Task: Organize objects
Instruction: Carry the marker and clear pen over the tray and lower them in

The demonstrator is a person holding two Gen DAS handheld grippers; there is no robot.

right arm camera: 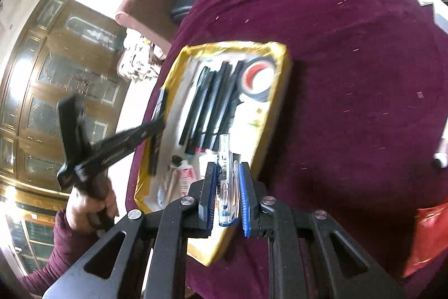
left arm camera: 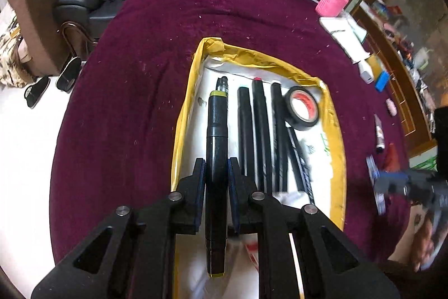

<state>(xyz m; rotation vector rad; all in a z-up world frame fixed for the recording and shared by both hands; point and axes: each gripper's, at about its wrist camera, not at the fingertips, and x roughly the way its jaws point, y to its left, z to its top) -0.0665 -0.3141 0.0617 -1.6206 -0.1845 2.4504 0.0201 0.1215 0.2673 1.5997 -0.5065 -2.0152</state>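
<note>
Left gripper [left arm camera: 217,181] clenched on fat black marker with yellow-green end bands [left arm camera: 217,147], hovering over left lane of yellow-rimmed cardboard tray with white floor [left arm camera: 183,114]. Right gripper [right arm camera: 227,192] clamped on clear-bodied pen with blue trim [right arm camera: 227,181], above tray's near edge. Already in tray: row of slim black pens [left arm camera: 261,131], roll of black tape with red core [left arm camera: 303,108]. Best approach: lower marker parallel to pen row (free strip along left wall looks just wide enough), release low to prevent rolling. Then clear pen on right side, short of tape.
</note>
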